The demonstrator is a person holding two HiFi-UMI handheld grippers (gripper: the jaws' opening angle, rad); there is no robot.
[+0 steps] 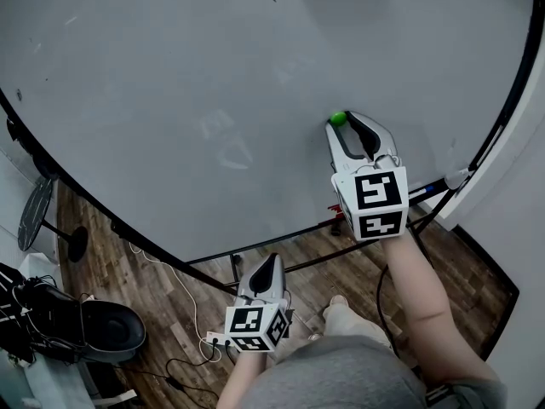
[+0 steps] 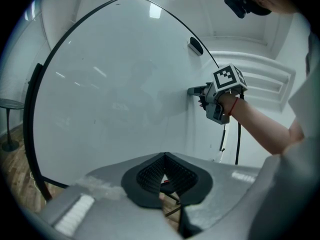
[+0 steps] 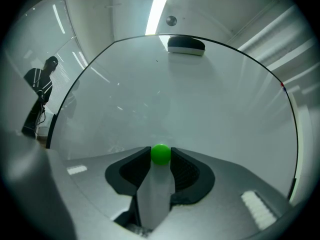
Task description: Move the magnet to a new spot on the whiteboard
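We are inspecting the whiteboard, which is filling most of the head view and standing on a black frame over a wood floor. The board surface is showing only faint smudges.

The magnet, a small green ball, is sitting on the board right of centre in the head view. In the right gripper view it is lying at lower centre, directly between the jaw tips.

The right gripper is reaching to the board with its tips at the magnet. In its own view we are seeing the two dark pads touching the green ball on either side, so the jaws are pinching the magnet while it is resting against the board. The marker cube is sitting at the rear of this gripper, and the person's bare forearm is running down to the lower right of the frame.

The left gripper is hanging low at bottom centre of the head view, well apart from the board. Its jaws are pressed together at the tips, and we are finding nothing between them.

An eraser is clinging near the board's top edge. A dark chair is standing on the floor at lower left.
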